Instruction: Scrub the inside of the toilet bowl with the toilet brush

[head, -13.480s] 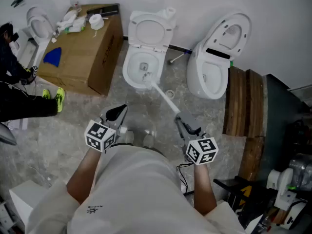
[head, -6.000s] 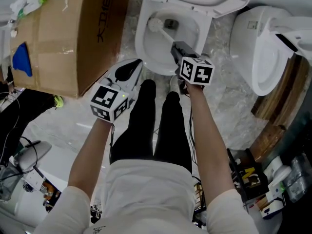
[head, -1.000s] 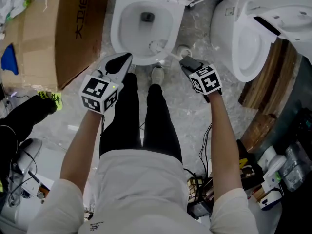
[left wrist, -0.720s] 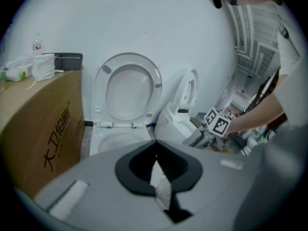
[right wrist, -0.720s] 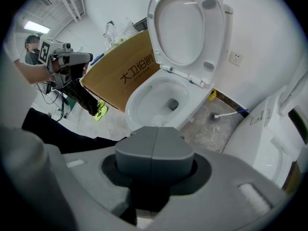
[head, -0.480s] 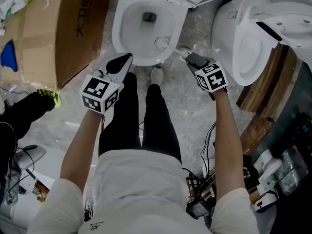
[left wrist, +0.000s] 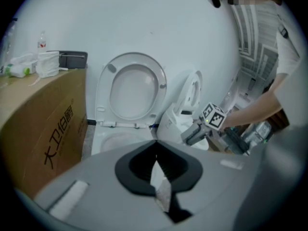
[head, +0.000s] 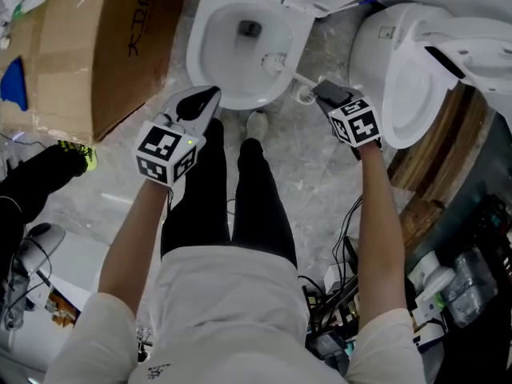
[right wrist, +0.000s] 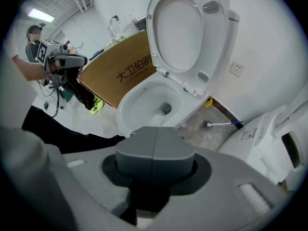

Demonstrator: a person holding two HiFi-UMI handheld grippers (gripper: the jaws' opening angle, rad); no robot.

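Right tongs [head: 326, 92] dragged brush [head: 274, 61] toward bowl rim [head: 195, 54]

Mottled grey floor [head: 320, 166] bears a cardboard box [head: 120, 62], an open toilet [head: 200, 62], a second toilet [head: 392, 70].

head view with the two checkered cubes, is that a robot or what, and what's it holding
No robot: a person stands over a toilet bowl, with a hand-held gripper in each hand; the patterned cubes are part of them. The head view looks down from a camera on the person's head; the other two pictures come from cameras on the grippers. The right gripper is shut on the toilet brush, whose head is inside the bowl. The left gripper is shut and empty. A cardboard box and a second toilet flank the bowl.
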